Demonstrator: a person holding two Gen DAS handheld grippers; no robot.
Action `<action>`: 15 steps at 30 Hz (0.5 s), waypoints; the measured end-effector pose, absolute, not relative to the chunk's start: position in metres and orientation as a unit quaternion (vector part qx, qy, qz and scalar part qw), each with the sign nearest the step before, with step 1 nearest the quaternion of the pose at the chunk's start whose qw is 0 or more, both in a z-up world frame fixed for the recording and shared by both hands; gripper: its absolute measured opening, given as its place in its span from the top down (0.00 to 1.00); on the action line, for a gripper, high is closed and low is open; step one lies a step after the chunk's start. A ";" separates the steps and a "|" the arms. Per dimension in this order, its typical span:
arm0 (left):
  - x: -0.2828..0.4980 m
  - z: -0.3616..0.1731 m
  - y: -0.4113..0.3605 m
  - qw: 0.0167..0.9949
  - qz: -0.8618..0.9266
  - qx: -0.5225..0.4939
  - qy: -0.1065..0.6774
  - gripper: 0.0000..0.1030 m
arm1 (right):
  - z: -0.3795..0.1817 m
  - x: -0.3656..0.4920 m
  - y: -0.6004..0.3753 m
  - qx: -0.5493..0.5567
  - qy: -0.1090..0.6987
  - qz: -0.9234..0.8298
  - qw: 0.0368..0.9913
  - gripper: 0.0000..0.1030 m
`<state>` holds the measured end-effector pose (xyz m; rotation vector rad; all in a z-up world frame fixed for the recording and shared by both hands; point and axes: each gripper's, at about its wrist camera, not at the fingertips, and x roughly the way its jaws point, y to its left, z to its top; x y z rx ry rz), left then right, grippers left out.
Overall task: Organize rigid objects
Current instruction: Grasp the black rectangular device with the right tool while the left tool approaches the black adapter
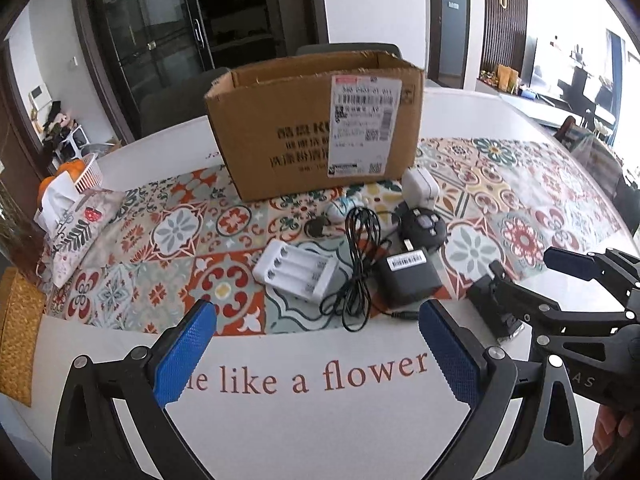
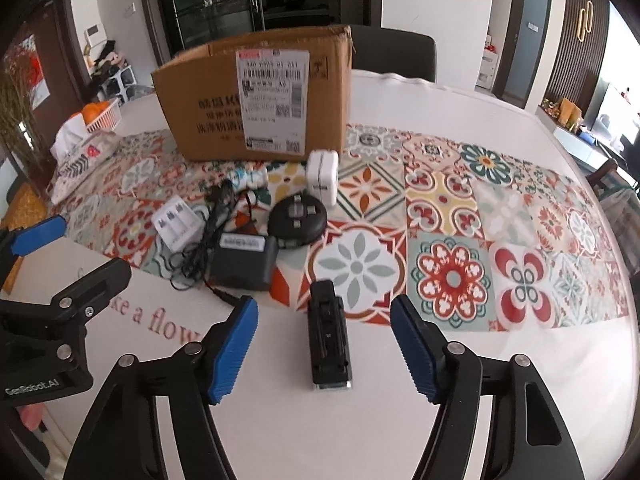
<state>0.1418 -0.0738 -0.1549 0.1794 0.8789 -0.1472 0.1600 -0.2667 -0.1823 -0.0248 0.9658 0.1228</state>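
Right hand-held gripper: I had its blue pads spread, either side of the black stapler-like block, no pad touching it.
Left hand-held gripper: spread wide over bare desk, gripping nothing.
Black block: flat on the near desk edge, right of the other items.
Black adapter: near the white battery charger, cable between them.
Cardboard box: far side, open on top.
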 end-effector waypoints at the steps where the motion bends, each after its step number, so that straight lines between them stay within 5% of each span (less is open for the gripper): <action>1: 0.141 -0.159 -0.075 0.897 -0.074 0.088 0.426 0.00 | -0.185 0.159 -0.267 -0.012 0.464 0.060 0.884 0.37; 15: 0.130 -0.189 -0.083 0.900 -0.079 0.136 0.406 0.00 | -0.222 0.150 -0.265 -0.041 0.460 0.048 0.886 0.52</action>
